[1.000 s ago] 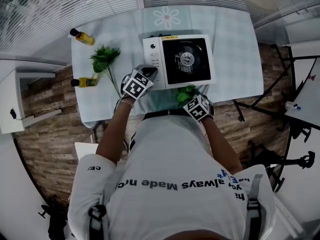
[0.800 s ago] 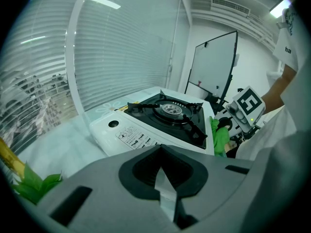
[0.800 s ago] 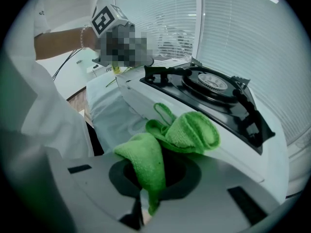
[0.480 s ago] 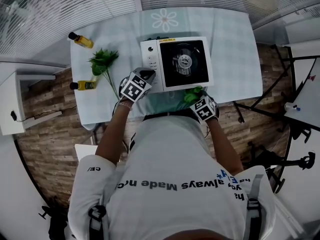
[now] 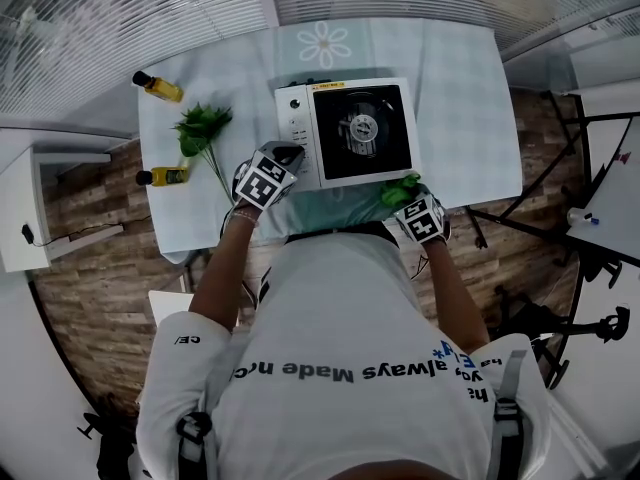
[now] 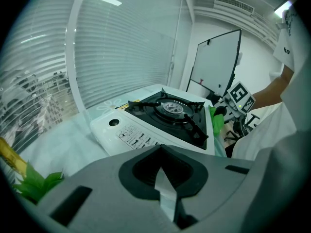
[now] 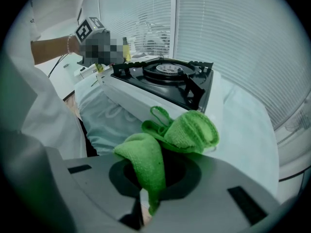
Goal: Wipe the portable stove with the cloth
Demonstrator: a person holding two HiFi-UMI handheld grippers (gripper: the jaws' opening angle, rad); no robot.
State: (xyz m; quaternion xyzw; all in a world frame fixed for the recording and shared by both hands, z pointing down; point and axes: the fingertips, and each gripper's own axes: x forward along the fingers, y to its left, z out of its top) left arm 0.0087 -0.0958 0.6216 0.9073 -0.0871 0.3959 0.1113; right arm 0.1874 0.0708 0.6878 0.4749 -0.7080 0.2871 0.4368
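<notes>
The white portable stove (image 5: 345,133) with its black burner top (image 5: 362,130) stands on the table; it also shows as the stove (image 6: 155,120) and the stove (image 7: 160,81) in the gripper views. My right gripper (image 5: 408,196) is shut on a green cloth (image 7: 167,144), and the cloth (image 5: 401,189) hangs against the stove's near right corner. My left gripper (image 5: 276,163) sits at the stove's near left corner, by the control panel; its jaws are shut with nothing between them.
A pale tablecloth (image 5: 450,98) covers the table. Left of the stove lie a leafy green sprig (image 5: 202,131) and two small yellow bottles (image 5: 160,86) (image 5: 165,175). Window blinds run behind the table. A white shelf (image 5: 30,208) stands at the left.
The right gripper has carried the cloth rightward along the stove's near edge to its right corner. The left gripper has stayed beside the stove's left corner.
</notes>
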